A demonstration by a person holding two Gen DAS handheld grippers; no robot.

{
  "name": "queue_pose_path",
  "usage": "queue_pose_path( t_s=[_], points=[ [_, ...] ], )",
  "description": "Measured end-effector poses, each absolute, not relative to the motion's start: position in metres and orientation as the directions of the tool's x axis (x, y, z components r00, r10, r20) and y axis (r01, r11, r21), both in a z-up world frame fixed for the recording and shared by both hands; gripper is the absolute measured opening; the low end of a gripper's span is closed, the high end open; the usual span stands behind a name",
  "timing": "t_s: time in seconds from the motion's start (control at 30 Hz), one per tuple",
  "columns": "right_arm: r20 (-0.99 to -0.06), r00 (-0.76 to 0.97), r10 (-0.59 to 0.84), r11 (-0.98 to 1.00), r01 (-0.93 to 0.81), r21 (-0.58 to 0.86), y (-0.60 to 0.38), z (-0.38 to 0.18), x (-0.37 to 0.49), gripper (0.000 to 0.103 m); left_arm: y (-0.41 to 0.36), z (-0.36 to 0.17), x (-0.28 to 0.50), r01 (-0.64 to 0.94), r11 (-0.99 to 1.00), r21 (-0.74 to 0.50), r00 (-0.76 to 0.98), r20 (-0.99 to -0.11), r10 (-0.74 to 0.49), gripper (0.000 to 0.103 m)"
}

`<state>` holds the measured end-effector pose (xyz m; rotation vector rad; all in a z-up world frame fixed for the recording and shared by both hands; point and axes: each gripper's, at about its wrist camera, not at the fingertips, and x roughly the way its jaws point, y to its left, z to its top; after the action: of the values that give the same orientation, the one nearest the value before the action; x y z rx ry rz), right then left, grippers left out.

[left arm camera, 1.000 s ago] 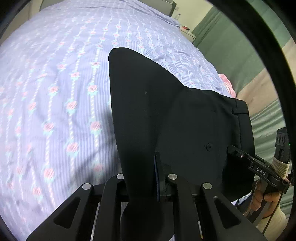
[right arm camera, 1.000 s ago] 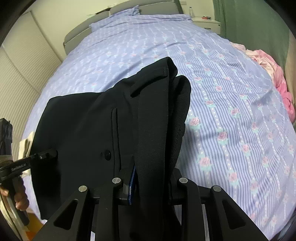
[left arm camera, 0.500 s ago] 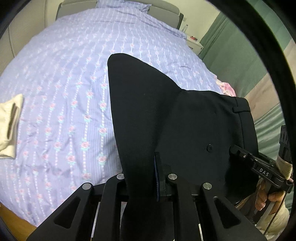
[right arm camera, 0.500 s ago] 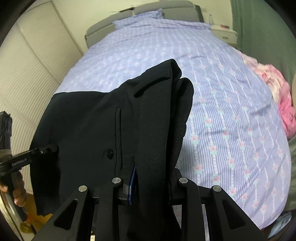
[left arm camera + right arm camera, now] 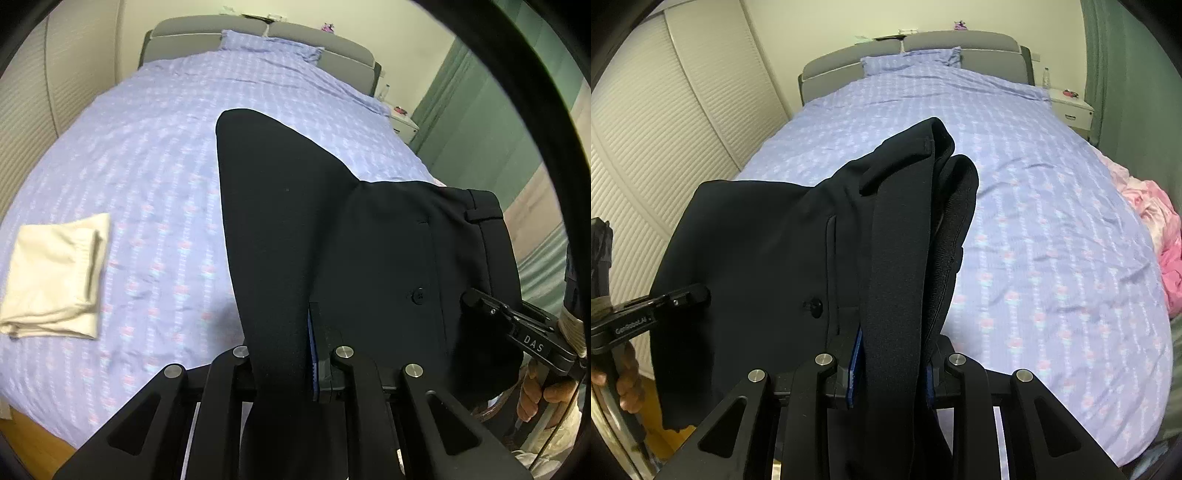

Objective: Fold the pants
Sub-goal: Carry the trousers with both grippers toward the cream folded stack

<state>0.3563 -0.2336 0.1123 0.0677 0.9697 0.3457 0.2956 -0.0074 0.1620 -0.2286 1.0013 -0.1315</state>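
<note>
Hanging above the lilac bed (image 5: 155, 155), the black pants (image 5: 295, 229) are stretched between the two grippers. Left gripper (image 5: 284, 363) and right gripper (image 5: 890, 363) each have jaws clamped on the cloth. A folded cream garment (image 5: 55, 277) lies on the bed, well apart.

Lilac floral bed (image 5: 155, 177), folded cream cloth (image 5: 55, 273), pink bedding (image 5: 1160, 236)

My bed (image 5: 1052, 229) in lilac flowered sheets (image 5: 147, 166) runs to a grey padded headboard (image 5: 960, 44) and cream wall. Slatted white wardrobe doors (image 5: 665, 147) stand left, green curtains (image 5: 480, 129) right, beside a white nightstand (image 5: 1071, 109)
</note>
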Motion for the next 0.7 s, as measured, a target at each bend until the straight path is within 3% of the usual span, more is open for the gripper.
queue_pose_path(
  t_s=[0.43, 0.7],
  points=[
    [-0.818, 0.471, 0.330, 0.935, -0.284, 0.214, -0.076, 0.104, 0.350, 0.026, 0.150, 0.149, 0.270, -0.008, 0.975, -0.223, 0.530, -0.827, -0.185, 0.014],
    [-0.847, 0.413, 0.335, 0.907, -0.384, 0.171, 0.022, 0.098, 0.359, 0.026, 0.236, 0.121, 0.269, -0.107, 0.970, -0.219, 0.530, -0.838, -0.131, 0.014]
  ],
)
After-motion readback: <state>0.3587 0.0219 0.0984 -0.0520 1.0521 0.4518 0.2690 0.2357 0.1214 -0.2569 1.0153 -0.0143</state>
